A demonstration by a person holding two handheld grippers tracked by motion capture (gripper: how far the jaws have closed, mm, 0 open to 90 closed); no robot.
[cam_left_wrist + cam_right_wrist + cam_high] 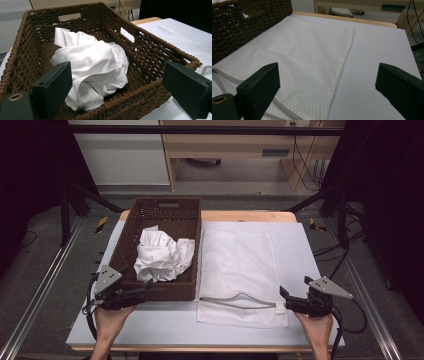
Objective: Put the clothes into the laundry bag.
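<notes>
Left gripper [145,287] hovered, jaws open, at the basket [131,232], probably for the shirt [162,255]. Right gripper [286,299], jaws open, faced the mesh bag's [240,265] zipper end.

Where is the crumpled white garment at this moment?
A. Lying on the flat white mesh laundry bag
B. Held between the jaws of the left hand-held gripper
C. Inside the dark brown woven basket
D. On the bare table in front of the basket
C: the crumpled white garment lies inside the dark brown woven basket, with both grippers open and empty.
</notes>
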